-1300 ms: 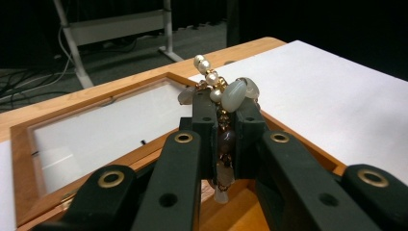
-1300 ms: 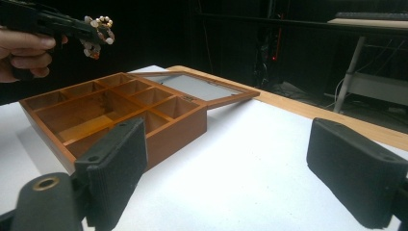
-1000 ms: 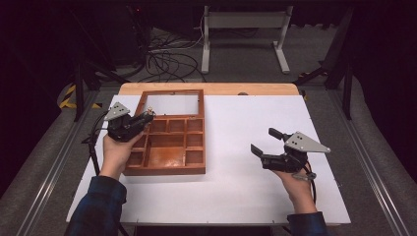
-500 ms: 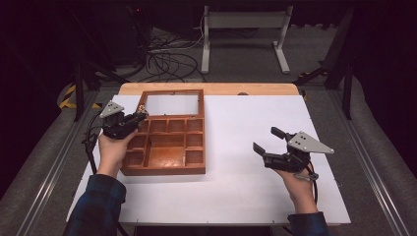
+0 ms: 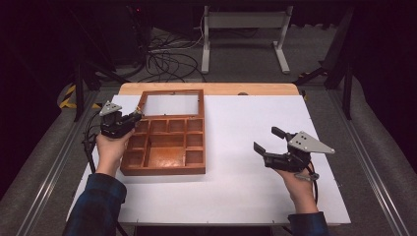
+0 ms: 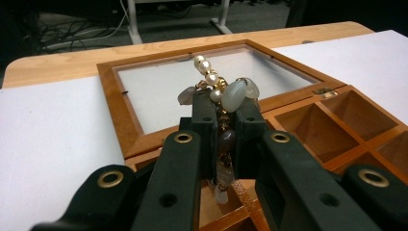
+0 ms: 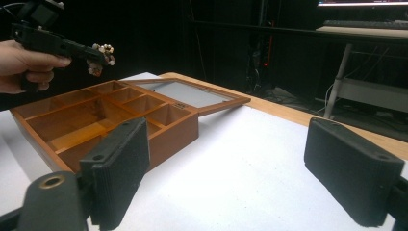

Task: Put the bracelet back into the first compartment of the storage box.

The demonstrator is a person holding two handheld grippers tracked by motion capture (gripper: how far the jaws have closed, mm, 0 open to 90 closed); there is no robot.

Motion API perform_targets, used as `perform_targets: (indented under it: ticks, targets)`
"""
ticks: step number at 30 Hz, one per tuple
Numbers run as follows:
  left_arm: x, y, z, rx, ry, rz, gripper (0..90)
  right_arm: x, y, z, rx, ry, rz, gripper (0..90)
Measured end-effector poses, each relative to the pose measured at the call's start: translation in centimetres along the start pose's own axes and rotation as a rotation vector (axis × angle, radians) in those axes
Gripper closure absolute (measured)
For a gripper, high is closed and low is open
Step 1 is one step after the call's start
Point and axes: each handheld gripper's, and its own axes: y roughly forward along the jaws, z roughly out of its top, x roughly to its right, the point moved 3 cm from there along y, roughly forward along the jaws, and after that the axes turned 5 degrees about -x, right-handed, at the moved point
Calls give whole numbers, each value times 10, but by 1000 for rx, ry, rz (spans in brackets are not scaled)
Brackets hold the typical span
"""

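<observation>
A wooden compartment box [image 5: 164,147] lies open on the white table, its glass lid [image 5: 172,104] folded back flat. My left gripper [image 5: 133,118] hovers above the box's far left corner, shut on a beaded bracelet [image 6: 219,96] of pearls, grey stones and gold links. The bracelet [image 7: 101,55] hangs from the jaws above the box [image 7: 101,120] in the right gripper view. My right gripper [image 5: 268,140] is held open over the bare table at the right, well away from the box, with nothing between its pads [image 7: 118,163].
The white sheet [image 5: 246,123] covers most of the wooden tabletop [image 5: 206,88]. Cables and a metal stand [image 5: 243,29] sit on the dark floor beyond the table. Rails run along both sides of the table.
My left gripper has drawn back to the left and slightly toward the far left corner of the box, with the bracelet held. The right gripper has barely moved.
</observation>
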Motion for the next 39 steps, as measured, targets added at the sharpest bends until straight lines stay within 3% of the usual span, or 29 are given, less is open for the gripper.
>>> perform_targets:
  ticks: [13, 17, 20, 25, 27, 33, 39]
  targets:
    - [-1, 4, -1, -32, -10, 4, 823, 0, -1, 2, 15, -4, -1, 176]
    - [-2, 4, -3, -51, -38, 0, 815, 0, -2, 2, 17, -3, -3, 179]
    - [-3, 3, -2, -60, -54, 1, 719, -1, -2, 2, 18, -2, -2, 183]
    - [-2, 0, -2, -54, -34, 13, 698, -1, -2, 3, 21, -5, -1, 183]
    - [-2, -2, -1, -45, -38, 8, 684, -1, -2, 3, 23, -7, -2, 183]
    - [2, -5, 1, 2, -37, -22, 529, -1, -2, 3, 19, -3, -5, 183]
    - [10, -13, 3, 61, 0, -55, 423, 1, -2, 2, 20, -4, -11, 182]
